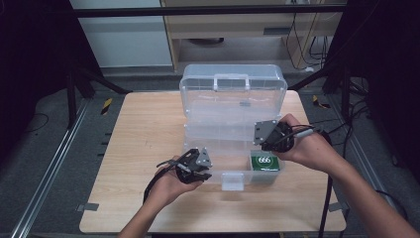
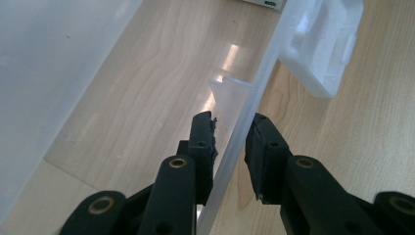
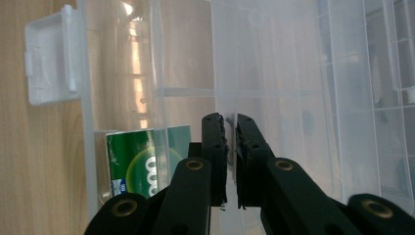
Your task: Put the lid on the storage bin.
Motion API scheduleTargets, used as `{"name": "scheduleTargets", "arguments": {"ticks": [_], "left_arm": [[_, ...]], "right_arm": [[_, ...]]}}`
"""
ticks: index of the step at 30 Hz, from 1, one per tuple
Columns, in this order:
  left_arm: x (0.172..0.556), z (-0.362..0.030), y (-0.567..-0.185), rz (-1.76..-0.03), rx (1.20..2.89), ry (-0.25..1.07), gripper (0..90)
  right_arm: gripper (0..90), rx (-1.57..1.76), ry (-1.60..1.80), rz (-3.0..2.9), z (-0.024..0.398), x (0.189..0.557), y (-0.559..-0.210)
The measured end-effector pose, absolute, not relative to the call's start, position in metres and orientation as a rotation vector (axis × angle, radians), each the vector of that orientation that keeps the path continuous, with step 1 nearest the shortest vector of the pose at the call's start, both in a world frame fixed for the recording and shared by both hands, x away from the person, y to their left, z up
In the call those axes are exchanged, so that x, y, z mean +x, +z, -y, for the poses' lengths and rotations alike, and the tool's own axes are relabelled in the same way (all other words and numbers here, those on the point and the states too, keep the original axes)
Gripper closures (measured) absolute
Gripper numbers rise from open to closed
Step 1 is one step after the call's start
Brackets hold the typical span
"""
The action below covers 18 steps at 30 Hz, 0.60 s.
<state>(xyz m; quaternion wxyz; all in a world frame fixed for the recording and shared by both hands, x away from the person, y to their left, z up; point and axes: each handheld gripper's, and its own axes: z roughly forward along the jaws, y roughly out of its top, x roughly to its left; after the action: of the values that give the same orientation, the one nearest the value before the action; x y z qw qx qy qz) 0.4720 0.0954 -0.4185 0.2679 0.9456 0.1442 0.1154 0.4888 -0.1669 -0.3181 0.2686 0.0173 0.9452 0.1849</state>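
two tools on the walls of an open clear box

nearest the person, the left hand [image 1: 171,186] holds the left tool [image 2: 230,142] at the front edge of the clear plastic storage box [image 1: 233,106] that stands open on the light wooden tabletop [image 1: 143,134]. in the left gripper view its two black jaws stand one on each side of the box's thin front wall [image 2: 244,122], a little apart, the wall running up between them; whether the pads press the plastic cannot be told. just beyond, the white translucent latch [image 2: 320,46] hangs off the front rim, over the wood.

to the right and a bit farther in, the right hand [image 1: 309,148] holds the right tool [image 3: 231,147] over the box's near tray. in the right gripper view its jaws are nearly together, with a thin clear inner wall [image 3: 230,73] of the box between them, and they look clamped on it. beside that tool, in the front right compartment, lies a green packet with white "666" print [image 1: 265,161].

farther back the box's lid stands upright, its handle [image 1: 231,79] at the top.
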Motion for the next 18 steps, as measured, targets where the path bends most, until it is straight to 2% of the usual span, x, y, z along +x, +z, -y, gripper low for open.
{"name": "scheduleTargets", "arguments": {"ticks": [12, 15, 18], "left_arm": [[0.468, -0.093, -0.420, -0.373, 2.556, 0.355, 71.2], [0.463, -0.095, -0.419, -0.377, 2.537, 0.366, 60.8], [0.457, -0.099, -0.414, -0.376, 2.513, 0.394, 55.5]], "right_arm": [[83.8, 0.044, 0.502, -2.560, 0.168, 0.482, -0.322], [83.8, 0.041, 0.505, -2.564, 0.169, 0.482, -0.322], [83.6, 0.039, 0.509, -2.564, 0.170, 0.482, -0.322]]}}
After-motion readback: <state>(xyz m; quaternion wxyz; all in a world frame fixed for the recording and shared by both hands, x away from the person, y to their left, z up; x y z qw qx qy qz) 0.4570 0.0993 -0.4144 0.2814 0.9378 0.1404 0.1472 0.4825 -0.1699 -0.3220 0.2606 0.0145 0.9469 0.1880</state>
